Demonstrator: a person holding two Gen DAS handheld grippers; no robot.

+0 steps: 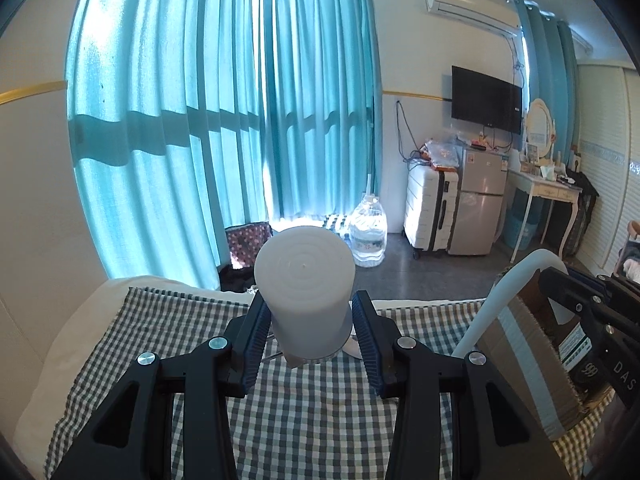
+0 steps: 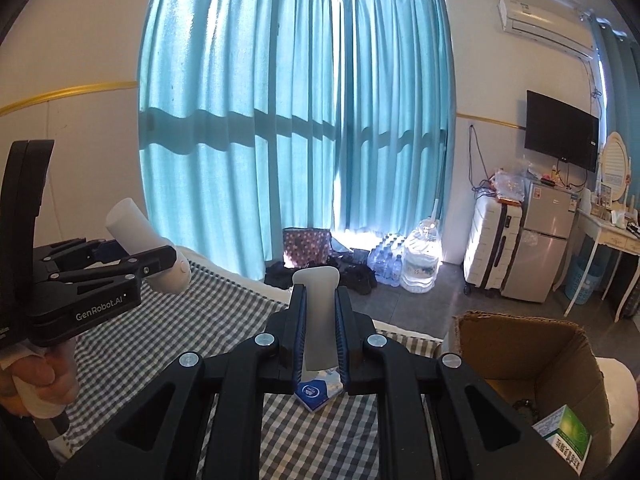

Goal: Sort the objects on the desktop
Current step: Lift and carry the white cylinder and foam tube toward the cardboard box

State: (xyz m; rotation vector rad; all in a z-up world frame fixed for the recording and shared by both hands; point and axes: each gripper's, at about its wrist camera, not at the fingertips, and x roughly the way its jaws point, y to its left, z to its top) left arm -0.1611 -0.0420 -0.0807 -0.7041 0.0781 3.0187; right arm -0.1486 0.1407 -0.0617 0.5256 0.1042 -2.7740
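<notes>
1. Two black two-finger grippers with ribbed blue pads are held above a bed spread with a soft grey-and-white checked cloth (image 1: 320, 412).
2. The left gripper (image 1: 312, 332) pinches a smooth, matte white plastic bottle (image 1: 306, 292) between its pads; the bottle is cylindrical, and its flat round end with faint concentric rings faces the left wrist camera. In the right wrist view the same bottle (image 2: 138, 232) sticks out tilted from the left gripper (image 2: 140, 258), clear of the cloth, with a rounded cap end below the fingers.
3. A person's hand (image 2: 38, 380) grips the left tool's handle at the lower left edge of the right wrist view.
4. The right gripper (image 2: 320, 336) has its jaws pressed nearly together on a thin, flat white tube (image 2: 318, 312); the tube's far end flares into a wide crimped seal, and a blue-and-white printed tip shows under the pads.
5. In the left wrist view that tube (image 1: 496, 300) appears as a long, curved white strip rising from the right gripper (image 1: 552, 276).
6. An open brown cardboard box (image 2: 472, 332), rough and frayed along its flap edges, sits on the bed at the right, just beside the right gripper.
7. Inside the box lies a small green-and-white carton (image 2: 566, 436).
</notes>
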